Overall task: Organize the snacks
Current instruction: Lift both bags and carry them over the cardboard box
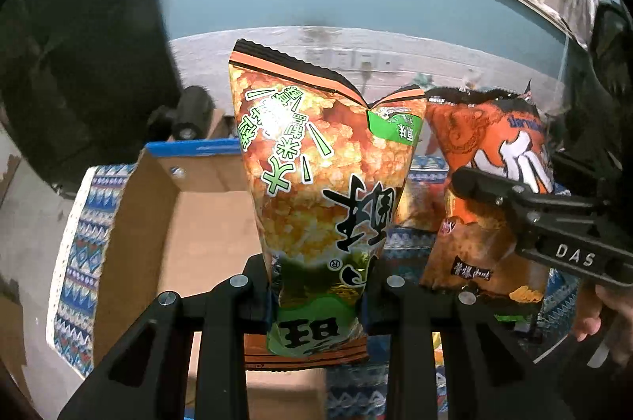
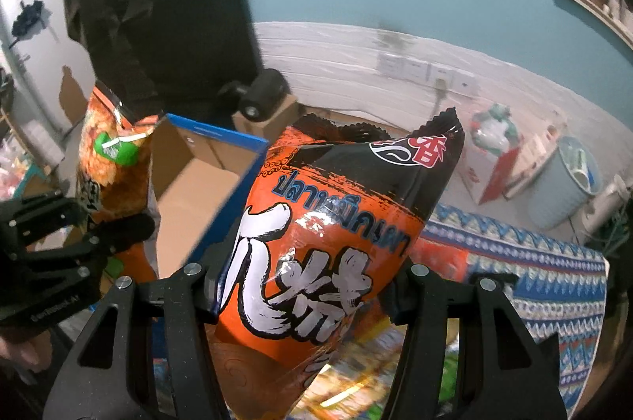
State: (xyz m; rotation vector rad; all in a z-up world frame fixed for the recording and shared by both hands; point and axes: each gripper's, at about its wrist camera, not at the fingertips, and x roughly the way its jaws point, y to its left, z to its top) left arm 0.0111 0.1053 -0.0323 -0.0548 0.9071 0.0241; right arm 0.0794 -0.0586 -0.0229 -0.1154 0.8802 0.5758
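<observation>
At the far left a cardboard box (image 1: 205,234) stands open on a patterned cloth (image 1: 85,254), its blue-edged flap (image 1: 194,147) raised at the back. Just right of it, the left gripper (image 1: 318,285) is clenched on the lower part of a green-and-orange rice cracker bag (image 1: 312,182). The bag's long axis runs straight away from the camera, with its crimped black-and-orange seal at the far end and its print upside down in this view. It is held in the air beside the box's right wall.

Further right, the right gripper (image 2: 300,285) clamps an orange-and-black snack bag (image 2: 336,222) around its middle. That bag also points lengthwise away from its camera, leaning slightly right, zigzag seal uppermost.

The left wrist view shows the right gripper from the side (image 1: 514,206), gripping the orange bag (image 1: 486,151) close beside the green one, and a hand (image 1: 605,317) behind it. The right wrist view alone shows a pale blue bin (image 2: 573,178), a red-and-white carton (image 2: 490,159) on the floor, and wall sockets (image 2: 427,68) beyond. It also shows the cracker bag (image 2: 114,159) at its left.
</observation>
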